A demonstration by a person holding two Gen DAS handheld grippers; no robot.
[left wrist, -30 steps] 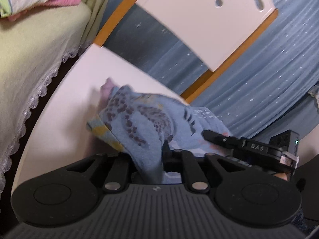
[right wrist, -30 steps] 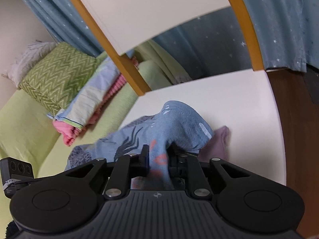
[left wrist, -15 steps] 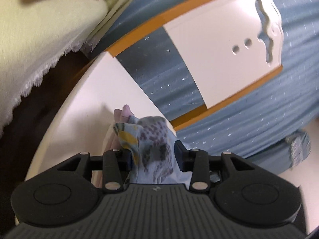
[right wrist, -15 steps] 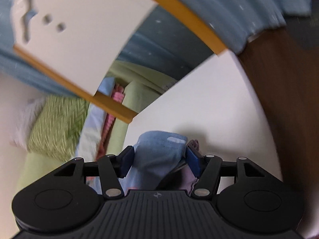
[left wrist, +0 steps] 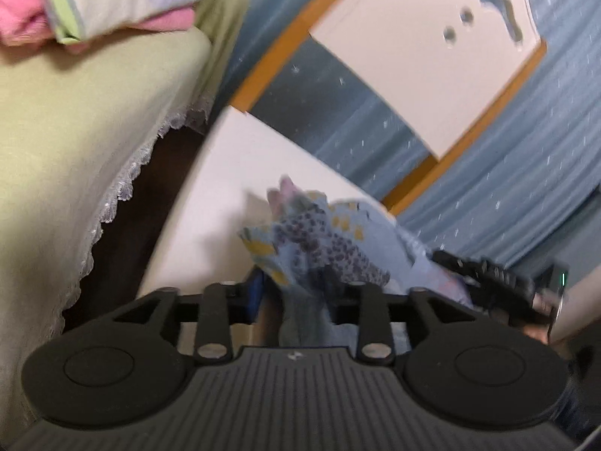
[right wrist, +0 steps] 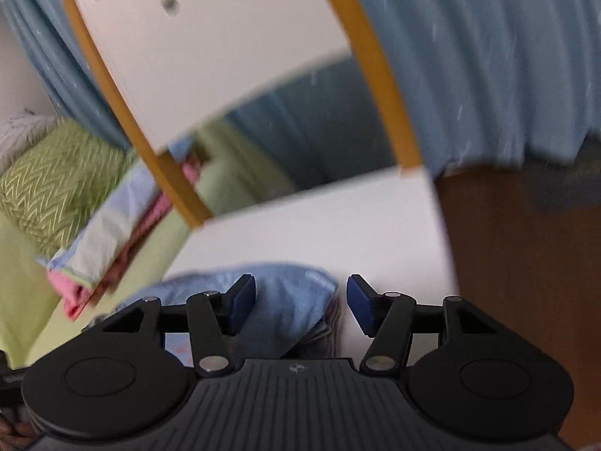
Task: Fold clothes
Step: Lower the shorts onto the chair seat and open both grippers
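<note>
Over the white table [right wrist: 338,218], both grippers angled downward: left gripper [left wrist: 296,293] closing around the blue garment [left wrist: 323,240], right gripper [right wrist: 296,300] apart.

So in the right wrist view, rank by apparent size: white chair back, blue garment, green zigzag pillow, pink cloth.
1. Chair back
2. Blue garment and green pillow: look alike, and the garment is nearer and partly hidden, so unranked
3. Pink cloth

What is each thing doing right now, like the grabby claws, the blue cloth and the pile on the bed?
Left gripper: jaws closing, blue cloth between them.
Right gripper: open, cloth between the pads, unpinched.
Blue cloth: bunched up on the white chair seat.
Pink cloth: under the blue one.
Bed pile: folded, stacked.
</note>
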